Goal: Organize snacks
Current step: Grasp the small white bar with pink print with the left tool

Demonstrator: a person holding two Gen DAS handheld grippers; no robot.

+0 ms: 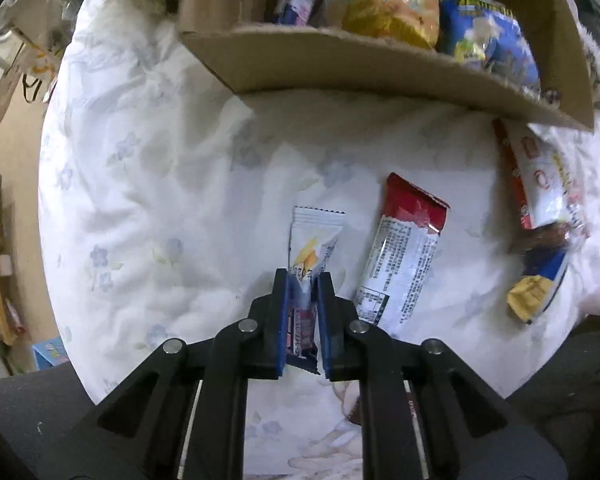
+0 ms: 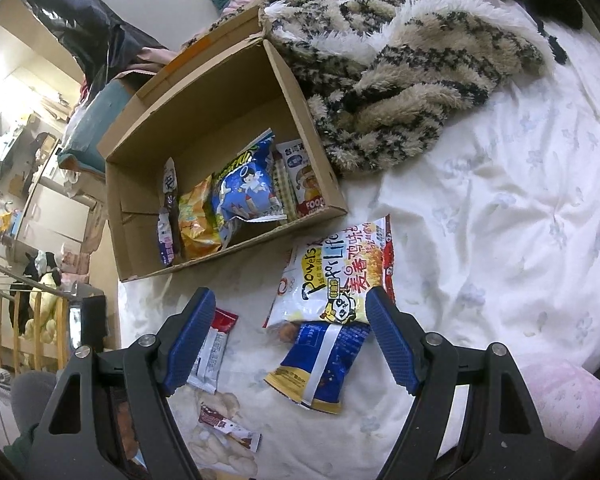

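Note:
My left gripper (image 1: 303, 280) points down at the bed and is shut on a small white and yellow snack bar (image 1: 314, 240), whose dark lower end shows between the blue pads. A red and white bar (image 1: 400, 264) lies just right of it. The cardboard box (image 1: 340, 64) stands beyond, holding a yellow bag (image 1: 388, 8) and a blue bag (image 1: 484, 28). My right gripper (image 2: 290, 300) hovers open above a white chip bag (image 2: 340, 272) and a blue and yellow packet (image 2: 324, 360). The red and white bar (image 2: 212, 344) lies partly behind its left finger.
Another small brown bar (image 2: 232, 430) lies on the floral sheet near the bottom. A fuzzy striped blanket (image 2: 400, 72) touches the box's (image 2: 236, 256) right side. A pink cushion (image 2: 560, 392) sits at the lower right. The bed's edge drops off to the left, with furniture beyond.

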